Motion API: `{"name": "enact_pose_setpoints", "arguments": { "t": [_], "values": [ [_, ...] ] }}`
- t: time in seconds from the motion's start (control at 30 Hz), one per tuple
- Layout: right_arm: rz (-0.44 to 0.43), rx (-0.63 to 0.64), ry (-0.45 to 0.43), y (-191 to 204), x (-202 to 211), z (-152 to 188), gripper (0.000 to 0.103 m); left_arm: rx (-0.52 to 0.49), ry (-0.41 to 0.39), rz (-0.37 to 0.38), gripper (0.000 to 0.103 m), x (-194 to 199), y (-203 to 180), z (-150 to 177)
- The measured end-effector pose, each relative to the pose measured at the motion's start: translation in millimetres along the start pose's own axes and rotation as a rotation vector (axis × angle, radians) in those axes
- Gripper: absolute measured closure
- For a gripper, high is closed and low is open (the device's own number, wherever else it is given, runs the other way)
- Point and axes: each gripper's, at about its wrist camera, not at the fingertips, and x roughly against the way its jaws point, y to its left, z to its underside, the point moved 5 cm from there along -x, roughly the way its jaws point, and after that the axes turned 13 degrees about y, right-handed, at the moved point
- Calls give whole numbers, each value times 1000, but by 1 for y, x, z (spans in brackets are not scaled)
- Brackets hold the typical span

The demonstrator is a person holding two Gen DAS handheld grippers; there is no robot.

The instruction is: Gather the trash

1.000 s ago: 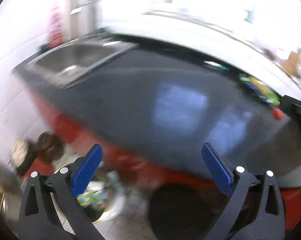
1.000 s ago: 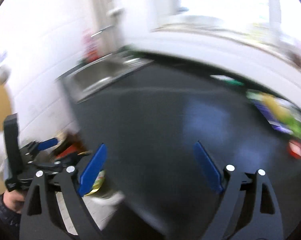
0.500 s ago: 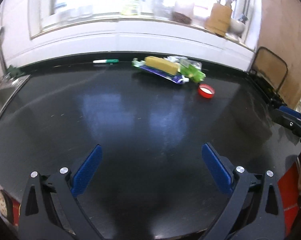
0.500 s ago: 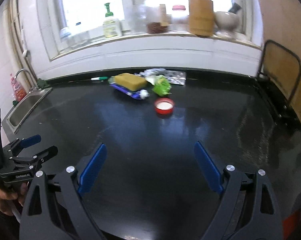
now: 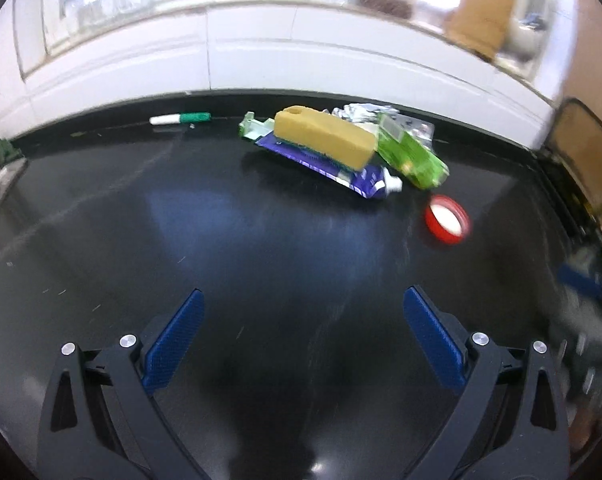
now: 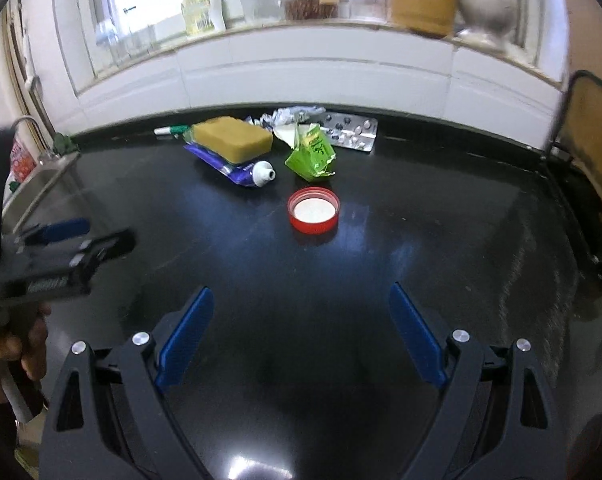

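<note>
On the black counter [image 6: 421,220] lies a small heap of trash near the back wall. A yellow sponge [image 6: 233,139] [image 5: 325,136] rests on a purple tube [image 6: 237,170] [image 5: 333,168]. Beside them are a crumpled green wrapper [image 6: 311,154] [image 5: 413,154], a silver blister pack [image 6: 351,130] and some foil [image 6: 291,114]. A red lid [image 6: 313,210] [image 5: 447,220] lies upturned in front of the heap. My right gripper [image 6: 301,320] is open and empty, short of the lid. My left gripper [image 5: 301,320] is open and empty, well short of the tube.
A green and white marker [image 5: 181,119] lies by the back wall. A sink [image 6: 41,176] is at the left end. Bottles and jars line the windowsill [image 6: 301,24]. A black wire rack [image 6: 589,140] stands at the right. A hand [image 6: 5,344] holds the left gripper.
Both views have swung from the sink end and the floor bin onto the counter. The trash heap and the red lid are now nearer in both views.
</note>
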Motion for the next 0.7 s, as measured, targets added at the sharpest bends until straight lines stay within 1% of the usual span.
{"name": "enact_pose_setpoints", "arguments": {
  "t": [0.07, 0.13, 0.2, 0.27, 0.33, 0.37, 0.4, 0.53, 0.63, 0.7],
  "values": [
    [-1, 6, 19, -3, -16, -10, 17, 48, 3, 18, 7, -20, -7, -25],
    [-4, 10, 35, -5, -29, -17, 17, 80, 5, 9, 7, -38, -14, -47],
    [-5, 16, 48, -8, -41, -27, 17, 121, 32, 2, 7, -60, -20, -70],
    [0, 23, 62, -12, -49, -35, 17, 150, 50, 33, 7, -74, -24, -83],
    [0, 29, 65, -15, -58, -45, 17, 193, 71, 19, 7, -93, -24, -96],
    [0, 32, 65, -15, -61, -49, 17, 217, 68, 34, 7, -98, -24, -101],
    [2, 35, 67, -17, -66, -53, 17, 223, 55, 17, 7, -100, -24, -106],
    [5, 34, 82, -20, -83, -65, 17, 208, 42, -41, 7, -110, -26, -120],
    [11, 40, 92, -19, -94, -67, 18, 148, 40, -61, 7, -110, -23, -116],
    [33, 48, 102, -18, -101, -67, 25, 85, 57, -104, 7, -108, -17, -104]
  ]
}}
